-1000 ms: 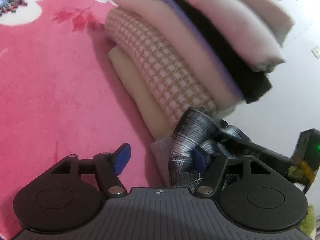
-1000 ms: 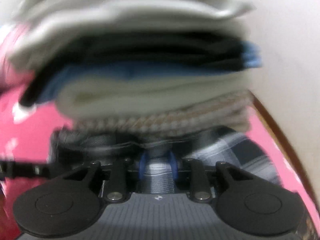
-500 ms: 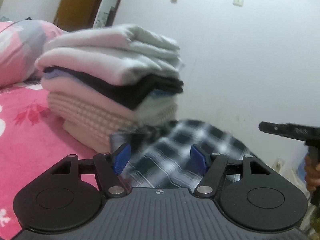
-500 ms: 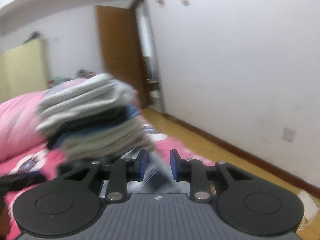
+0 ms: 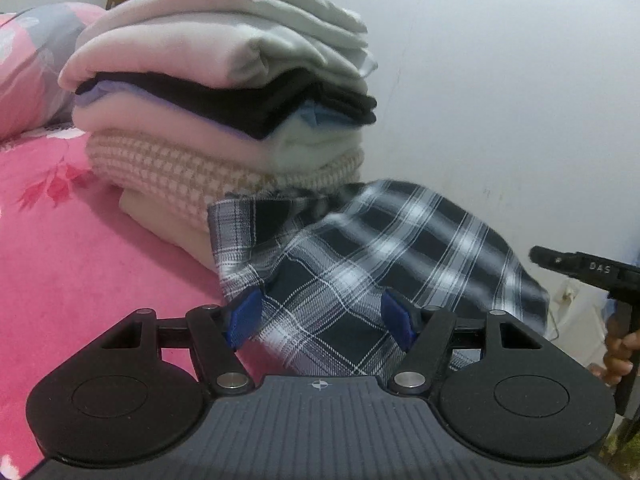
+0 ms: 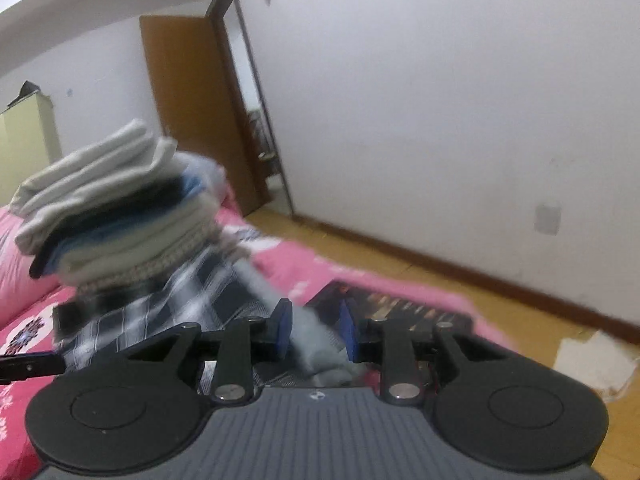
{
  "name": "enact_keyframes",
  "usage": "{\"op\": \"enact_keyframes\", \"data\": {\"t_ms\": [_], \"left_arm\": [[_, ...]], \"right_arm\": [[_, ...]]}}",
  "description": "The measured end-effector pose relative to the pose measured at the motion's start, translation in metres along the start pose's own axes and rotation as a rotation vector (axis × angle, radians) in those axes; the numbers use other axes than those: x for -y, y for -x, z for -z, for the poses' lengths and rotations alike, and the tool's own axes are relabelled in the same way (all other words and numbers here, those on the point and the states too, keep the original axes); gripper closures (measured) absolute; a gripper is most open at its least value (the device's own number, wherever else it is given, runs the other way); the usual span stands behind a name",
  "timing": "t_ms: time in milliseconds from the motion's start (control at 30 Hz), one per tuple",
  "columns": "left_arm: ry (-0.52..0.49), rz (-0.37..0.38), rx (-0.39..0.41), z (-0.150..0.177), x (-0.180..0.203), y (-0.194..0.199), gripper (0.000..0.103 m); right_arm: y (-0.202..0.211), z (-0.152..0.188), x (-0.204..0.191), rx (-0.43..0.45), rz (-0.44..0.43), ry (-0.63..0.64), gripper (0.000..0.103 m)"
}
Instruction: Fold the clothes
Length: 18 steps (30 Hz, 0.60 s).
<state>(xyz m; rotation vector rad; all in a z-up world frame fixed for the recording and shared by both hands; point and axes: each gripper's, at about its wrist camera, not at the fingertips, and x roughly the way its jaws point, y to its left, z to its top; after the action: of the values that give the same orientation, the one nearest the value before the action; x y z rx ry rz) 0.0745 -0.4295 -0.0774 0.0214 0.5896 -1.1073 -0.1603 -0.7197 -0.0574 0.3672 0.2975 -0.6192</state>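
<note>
A white-walled room (image 6: 440, 120) with a brown wooden door (image 6: 192, 112) and yellowish wooden floor (image 6: 500, 312) holds a bed under a pink flowered plush blanket (image 5: 80, 280), on which a tall stack of folded garments in pale pink, grey, black, blue and houndstooth (image 5: 216, 92) stands at the edge nearest the wall. The black-and-white plaid cloth (image 5: 360, 264) lies crumpled at the foot of that stack, touching it. The left tool (image 5: 322, 320) stands wide apart with the plaid cloth spread between its blue pads, grip not determinable, while the right tool (image 6: 314, 330) is narrowly parted about a blurred grey fold, contact likewise not determinable.
</note>
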Motion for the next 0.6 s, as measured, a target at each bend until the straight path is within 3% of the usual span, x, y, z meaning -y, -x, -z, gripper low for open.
{"op": "enact_keyframes", "data": {"t_ms": [133, 233, 367, 500, 600], "left_arm": [[0.023, 0.007, -0.003, 0.001, -0.001, 0.002, 0.036], [0.046, 0.036, -0.012, 0.003, -0.001, 0.009, 0.036], [0.044, 0.052, -0.007, 0.008, -0.002, 0.022, 0.036], [0.022, 0.035, 0.018, 0.009, -0.002, 0.025, 0.036], [0.074, 0.033, 0.007, 0.014, -0.006, 0.018, 0.036]], "right_arm": [[0.015, -0.004, 0.0, -0.009, -0.07, -0.033, 0.073], [0.022, 0.001, 0.014, -0.052, -0.138, -0.164, 0.056], [0.014, 0.006, 0.021, -0.078, -0.089, -0.249, 0.055], [0.02, -0.003, -0.029, -0.029, -0.176, -0.074, 0.058], [0.016, -0.012, -0.085, -0.009, -0.279, 0.128, 0.062]]}}
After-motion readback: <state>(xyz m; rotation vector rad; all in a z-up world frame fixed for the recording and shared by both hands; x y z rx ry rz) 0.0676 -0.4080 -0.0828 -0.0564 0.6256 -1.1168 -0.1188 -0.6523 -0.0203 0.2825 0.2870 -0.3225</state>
